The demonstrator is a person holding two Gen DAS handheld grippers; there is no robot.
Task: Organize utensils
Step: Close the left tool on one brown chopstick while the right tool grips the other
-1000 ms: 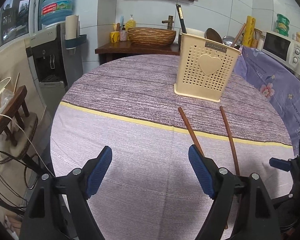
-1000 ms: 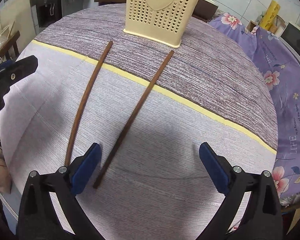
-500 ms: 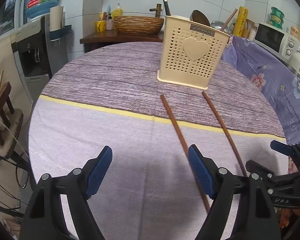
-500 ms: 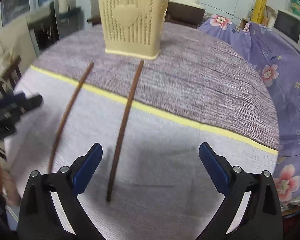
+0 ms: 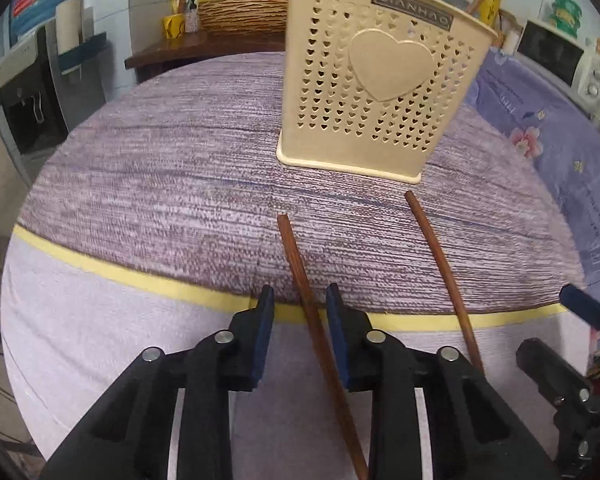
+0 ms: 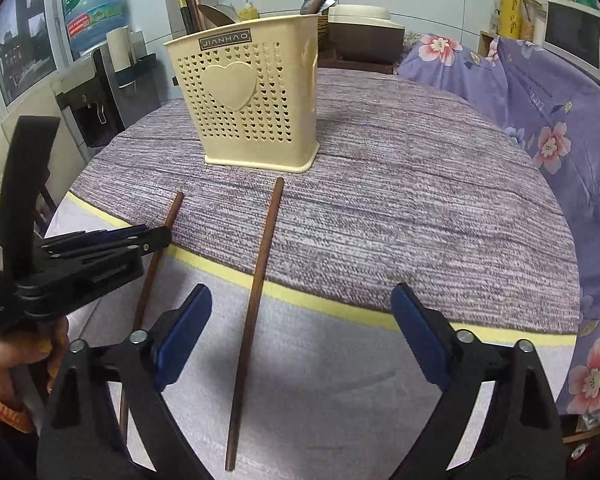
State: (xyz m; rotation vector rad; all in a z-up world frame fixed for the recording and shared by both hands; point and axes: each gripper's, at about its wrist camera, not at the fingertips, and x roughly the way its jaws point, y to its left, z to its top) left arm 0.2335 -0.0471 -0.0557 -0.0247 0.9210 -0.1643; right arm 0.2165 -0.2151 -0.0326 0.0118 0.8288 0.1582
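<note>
Straddling the left chopstick (image 5: pixel 300 276), the left claw (image 5: pixel 300 304) has its blue pads narrowed around the stick, the right pad close against it and a small gap on the left side; whether the pads actually press the wood cannot be told from these views. The stick's far tip lies on the darker purple part of the table (image 5: pixel 160 184) cloth, and its near end runs down between the black claw arms toward the bottom edge of the view.

The right chopstick (image 6: pixel 256 276) lies flat just beside the first, roughly parallel, crossing the yellow stripe (image 6: pixel 332 304) in the cloth. Its far tip sits near the base of the cream utensil holder (image 6: pixel 252 108), which stands upright at the far side of the table with other utensils standing inside it. The right claw (image 6: pixel 300 336) hovers above the near pale part of the cloth with its blue pads spread wide apart, holding nothing; the right chopstick lies between them, nearer the left pad.
</note>
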